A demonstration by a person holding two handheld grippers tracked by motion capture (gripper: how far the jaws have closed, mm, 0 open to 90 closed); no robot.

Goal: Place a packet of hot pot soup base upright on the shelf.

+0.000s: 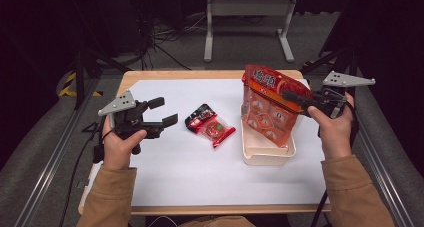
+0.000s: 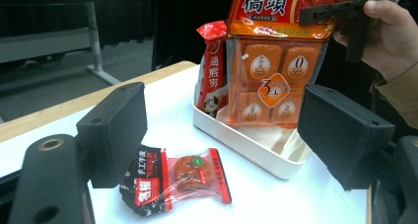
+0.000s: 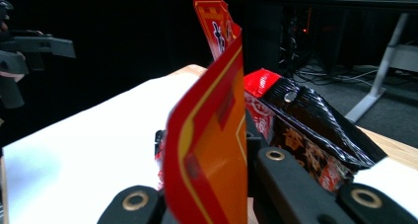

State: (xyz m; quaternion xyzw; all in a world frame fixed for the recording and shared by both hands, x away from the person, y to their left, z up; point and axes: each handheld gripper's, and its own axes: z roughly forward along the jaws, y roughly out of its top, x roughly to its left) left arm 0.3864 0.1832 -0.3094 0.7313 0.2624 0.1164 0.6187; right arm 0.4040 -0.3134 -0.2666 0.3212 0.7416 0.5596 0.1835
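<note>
Here the right gripper (image 1: 298,98) has its jaws pinched on the top edge of the orange snack bag (image 1: 265,112), which stands upright in the white tray (image 1: 267,156) on the worktop (image 1: 170,172). The left gripper (image 1: 162,112) hovers with jaws spread, beside a small red packet (image 1: 210,125).

Orange-red pouch (image 1: 267,107): transparent lower panel showing individually wrapped orange blocks, printed header on top. Pose upright, slightly tilted, header clamped in right claw (image 1: 292,98). Lower edge inside white tray (image 1: 265,156), beside red packet (image 2: 213,68).
</note>
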